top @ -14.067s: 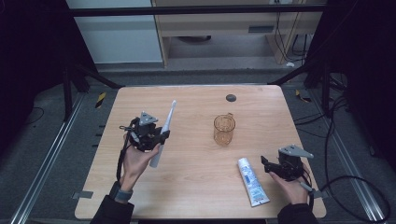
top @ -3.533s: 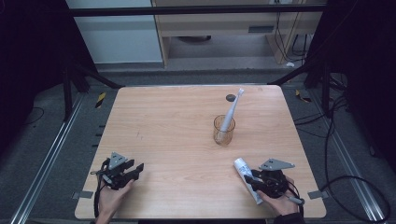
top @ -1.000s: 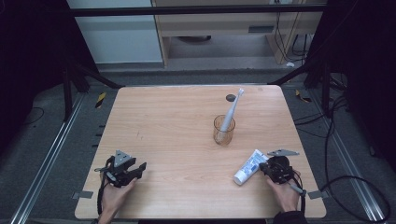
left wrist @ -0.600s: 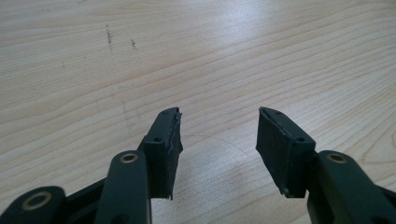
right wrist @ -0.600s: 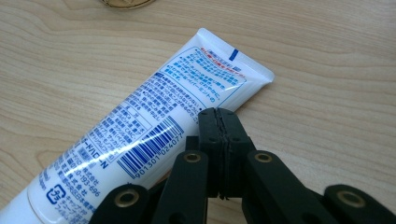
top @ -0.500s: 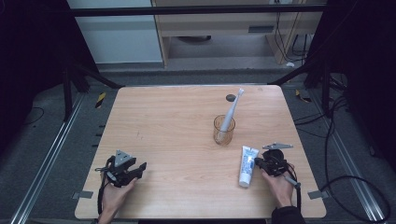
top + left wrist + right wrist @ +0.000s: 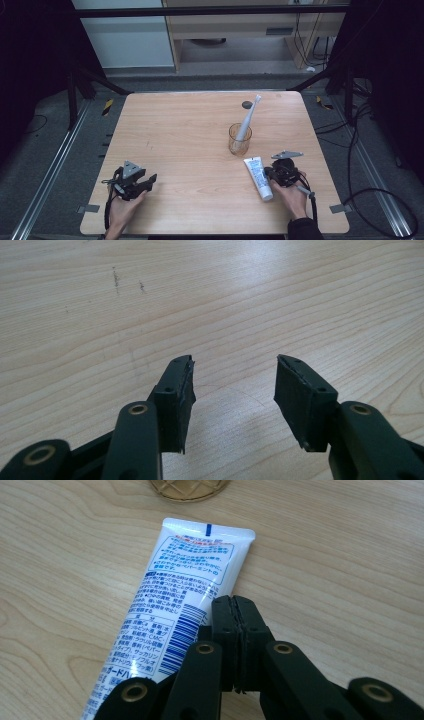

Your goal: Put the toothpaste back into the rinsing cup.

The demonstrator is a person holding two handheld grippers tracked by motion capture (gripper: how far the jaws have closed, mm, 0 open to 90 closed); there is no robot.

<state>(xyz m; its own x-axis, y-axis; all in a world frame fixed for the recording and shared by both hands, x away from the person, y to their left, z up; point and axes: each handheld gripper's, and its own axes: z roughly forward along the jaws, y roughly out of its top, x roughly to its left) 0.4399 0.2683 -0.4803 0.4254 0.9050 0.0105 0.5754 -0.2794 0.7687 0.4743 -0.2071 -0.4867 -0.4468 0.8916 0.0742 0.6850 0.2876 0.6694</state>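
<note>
A: Pushing at the toothpaste tube [image 7: 258, 177]? Right gripper [image 7: 274, 173] has jaws pressed flat together, nothing between them, tips against the tube's long side.

B: Yes. In the right gripper view the clenched gripper [image 7: 234, 605] sits just beside the printed tube [image 7: 175, 615], at its edge. Tube lies flat on the table [image 7: 190, 125], just in front of the glass cup [image 7: 240, 139], flat end toward the cup, cap end toward the person.

A: What's near the cup?

B: Toothbrush [image 7: 248, 119] stands tilted in it, head up and away. Small dark disc [image 7: 247, 104] on the table behind the cup, near the far edge. Cup base [image 7: 187, 487] shows at the top of the right gripper view, close to the tube's flat end.

A: Left gripper?

B: Left gripper [image 7: 134, 180] well apart from the cup, near the table's front-left corner. Jaws parted, holding nothing, bare wood between them [image 7: 235, 385].

A: Room?

B: Wide bare wood left of the cup. Right of it, a narrower strip to the table edge.
</note>
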